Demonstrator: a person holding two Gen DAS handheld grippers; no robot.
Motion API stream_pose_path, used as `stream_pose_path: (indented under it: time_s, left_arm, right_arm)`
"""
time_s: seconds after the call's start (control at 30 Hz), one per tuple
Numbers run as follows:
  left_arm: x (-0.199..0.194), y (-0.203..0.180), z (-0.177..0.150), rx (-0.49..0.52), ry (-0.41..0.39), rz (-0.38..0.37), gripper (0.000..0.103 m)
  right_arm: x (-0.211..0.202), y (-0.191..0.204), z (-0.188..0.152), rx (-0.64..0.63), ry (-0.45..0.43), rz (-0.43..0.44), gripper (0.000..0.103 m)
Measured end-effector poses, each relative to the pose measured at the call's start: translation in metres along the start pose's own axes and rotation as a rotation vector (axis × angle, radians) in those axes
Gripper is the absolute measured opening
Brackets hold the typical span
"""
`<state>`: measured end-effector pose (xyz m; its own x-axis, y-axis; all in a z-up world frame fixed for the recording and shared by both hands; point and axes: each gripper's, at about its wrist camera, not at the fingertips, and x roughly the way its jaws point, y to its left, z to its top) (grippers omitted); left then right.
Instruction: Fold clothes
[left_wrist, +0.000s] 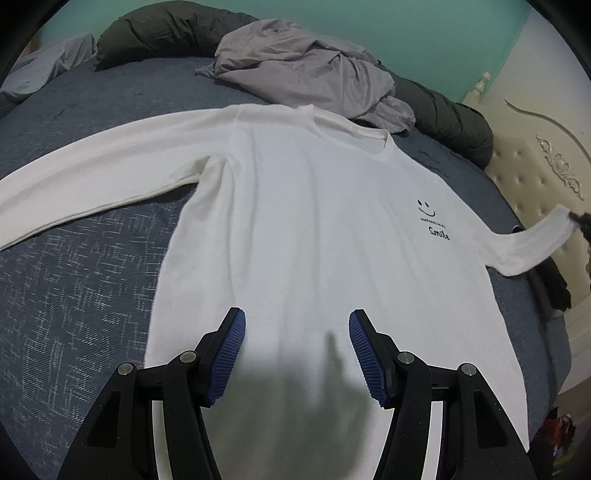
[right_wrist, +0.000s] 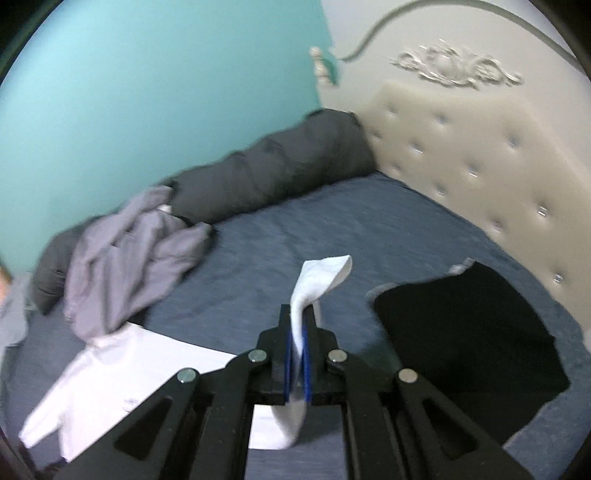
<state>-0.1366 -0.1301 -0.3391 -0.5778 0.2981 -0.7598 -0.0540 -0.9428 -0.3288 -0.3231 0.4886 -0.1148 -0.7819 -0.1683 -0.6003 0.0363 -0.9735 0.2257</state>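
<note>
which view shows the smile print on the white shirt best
The left wrist view: the smile print sits unblocked on the chest of the flat white shirt. The right wrist view shows only a blurred corner of the shirt and its pinched sleeve, no print.

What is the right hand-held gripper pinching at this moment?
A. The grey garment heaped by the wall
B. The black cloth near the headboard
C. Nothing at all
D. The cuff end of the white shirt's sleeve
D: in the right wrist view the right hand-held gripper is shut on the white sleeve, while the grey garment and black cloth lie untouched on the bed.
</note>
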Motion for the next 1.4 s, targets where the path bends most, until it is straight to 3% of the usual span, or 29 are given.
stream_pose_path:
  time_s: [0.3,0.6,0.93,1.2,1.4]
  left_arm:
    - [-0.025,0.013,-0.008,-0.013,-0.023,-0.008,0.063]
    - [-0.050,0.029,-0.018,-0.029,-0.041,-0.004,0.063]
    - [-0.070,0.043,-0.027,-0.048,-0.058,-0.003,0.063]
    - [-0.073,0.053,-0.028,-0.065,-0.061,0.002,0.063]
    - [-0.071,0.053,-0.030,-0.060,-0.054,0.002,0.063]
  right_arm:
    - [-0.020,0.138,0.026,-0.090,-0.011,0.253,0.004]
    - [-0.023,0.269,-0.012,-0.157,0.082,0.518,0.004]
    - [-0.011,0.385,-0.120,-0.224,0.271,0.772,0.004]
    - [0.026,0.421,-0.232,-0.277,0.456,0.799,0.004]
    - [0.046,0.420,-0.296,-0.281,0.552,0.804,0.004]
